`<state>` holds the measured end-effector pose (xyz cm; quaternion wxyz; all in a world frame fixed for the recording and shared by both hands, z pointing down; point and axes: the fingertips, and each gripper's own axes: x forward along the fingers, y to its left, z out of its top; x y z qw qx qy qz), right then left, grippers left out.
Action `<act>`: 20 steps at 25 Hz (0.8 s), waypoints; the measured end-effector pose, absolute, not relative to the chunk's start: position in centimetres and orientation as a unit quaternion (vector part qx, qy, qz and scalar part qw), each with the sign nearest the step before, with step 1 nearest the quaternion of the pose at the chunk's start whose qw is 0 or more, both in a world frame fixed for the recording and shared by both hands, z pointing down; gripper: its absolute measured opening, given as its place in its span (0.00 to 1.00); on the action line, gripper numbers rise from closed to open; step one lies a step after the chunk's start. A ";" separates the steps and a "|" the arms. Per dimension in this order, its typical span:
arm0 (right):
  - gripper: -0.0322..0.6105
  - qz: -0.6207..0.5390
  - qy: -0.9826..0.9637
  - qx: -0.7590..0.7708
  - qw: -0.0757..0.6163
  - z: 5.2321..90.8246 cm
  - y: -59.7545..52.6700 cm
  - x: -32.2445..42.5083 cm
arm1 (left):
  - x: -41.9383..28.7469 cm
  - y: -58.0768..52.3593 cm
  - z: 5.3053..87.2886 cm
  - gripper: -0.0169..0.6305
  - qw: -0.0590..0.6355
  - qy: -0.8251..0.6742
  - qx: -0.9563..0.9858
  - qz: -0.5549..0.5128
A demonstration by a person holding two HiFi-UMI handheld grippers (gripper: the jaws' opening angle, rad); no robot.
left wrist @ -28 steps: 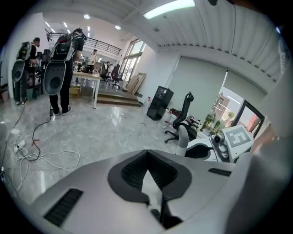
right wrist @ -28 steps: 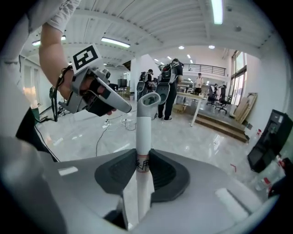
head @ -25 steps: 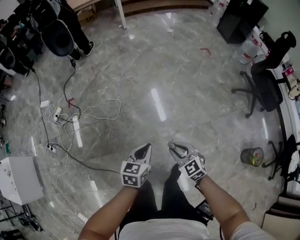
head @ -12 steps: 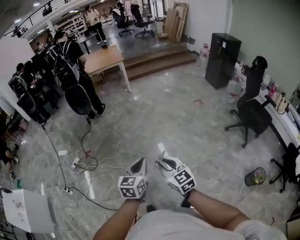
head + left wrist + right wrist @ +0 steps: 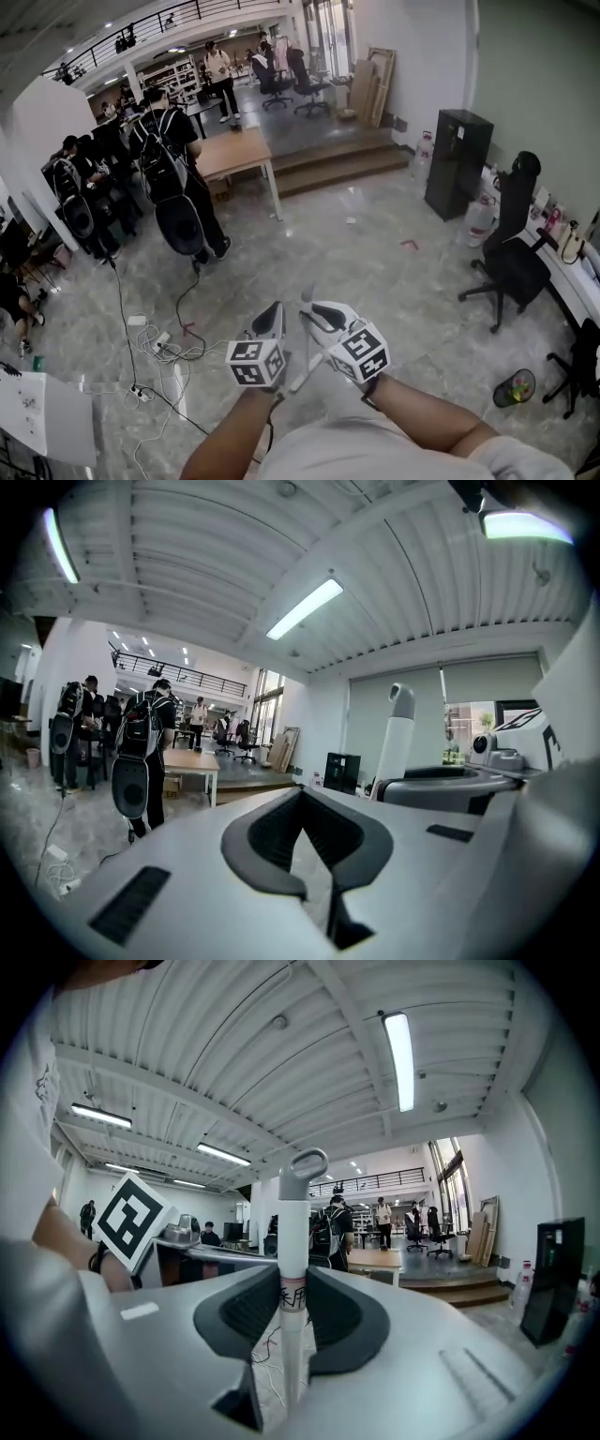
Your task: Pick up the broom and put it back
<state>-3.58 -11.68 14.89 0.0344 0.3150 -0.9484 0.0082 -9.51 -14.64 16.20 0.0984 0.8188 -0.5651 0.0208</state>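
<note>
The right gripper [image 5: 293, 1274] is clamped on the broom handle [image 5: 292, 1232]. Its dark fingers [image 5: 342, 1321] press the white pole from both sides, right at a small printed label [image 5: 292, 1297]. The pole stands upright between them and rises past the fingertips to a grey loop [image 5: 309, 1162] at its top. In the head view the lower stretch of the handle slants down and back from those fingers toward the person's body, and the brush end is not in sight.

Just to the left, the left gripper [image 5: 302, 794] holds nothing. Its fingers [image 5: 272, 841] meet at the tips, with only a narrow wedge of floor showing behind them. From there the handle stands off to the right of the fingertips, not touching them. The two grippers sit side by side at about the same height, pointing forward.

Below and left of the left fingers, white and black cables [image 5: 155, 342] trail over the grey marble floor [image 5: 375, 272]. Farther out beyond both sets of fingertips, a person with a backpack [image 5: 178, 178] stands beside a wooden table [image 5: 234, 152], with low steps [image 5: 337, 164] behind. Well to the right of the right fingers are an office chair [image 5: 514, 262] and, farther on, a black cabinet [image 5: 457, 164] against the wall.
</note>
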 end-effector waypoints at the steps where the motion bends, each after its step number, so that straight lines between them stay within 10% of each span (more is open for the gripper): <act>1: 0.19 0.006 -0.949 0.315 0.036 14.9 -11.4 -3.6 | -9.4 -14.5 16.1 0.03 0.097 -0.563 0.820 0.021; 20: 0.19 0.043 -0.929 0.354 0.101 22.2 -9.9 4.2 | -3.3 -15.1 19.8 0.03 0.122 -0.515 0.848 0.032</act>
